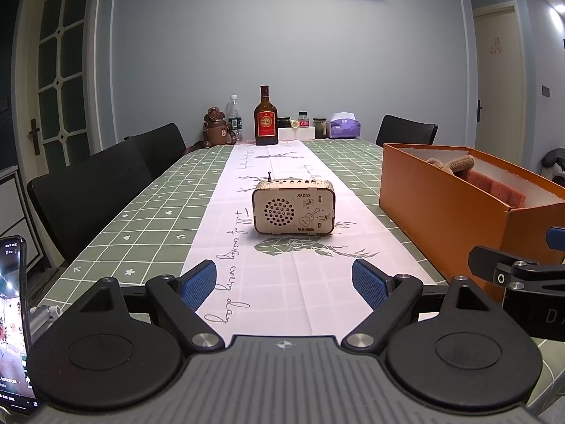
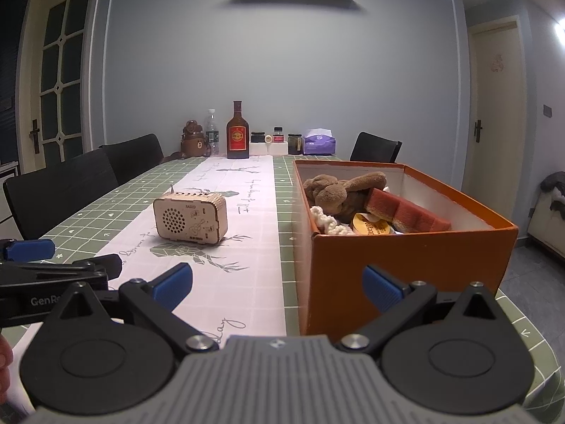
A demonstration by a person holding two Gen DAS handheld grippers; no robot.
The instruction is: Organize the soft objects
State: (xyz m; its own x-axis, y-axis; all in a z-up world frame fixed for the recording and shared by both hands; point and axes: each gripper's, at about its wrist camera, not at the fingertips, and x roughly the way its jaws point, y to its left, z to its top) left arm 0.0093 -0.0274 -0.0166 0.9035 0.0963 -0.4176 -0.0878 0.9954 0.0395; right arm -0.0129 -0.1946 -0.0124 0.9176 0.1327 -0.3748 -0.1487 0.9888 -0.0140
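An open orange box (image 2: 406, 251) stands on the table's right side; it also shows in the left wrist view (image 1: 441, 208). Inside lie a brown plush toy (image 2: 339, 190), a red-brown sponge (image 2: 406, 212), a white knitted piece (image 2: 328, 222) and a yellow-lidded item (image 2: 370, 228). The plush (image 1: 455, 164) and sponge (image 1: 494, 187) show in the left view too. My left gripper (image 1: 284, 282) is open and empty, low over the table runner. My right gripper (image 2: 279, 284) is open and empty, just before the box's near left corner.
A wooden toy radio (image 1: 293, 206) stands mid-table on the white runner. At the far end stand a brown bottle (image 1: 266, 118), a water bottle (image 1: 235, 116), a bear flask (image 1: 215, 127), jars and a tissue pack (image 1: 344, 128). Black chairs (image 1: 91, 190) line the left side. A phone (image 1: 14, 321) is mounted at left.
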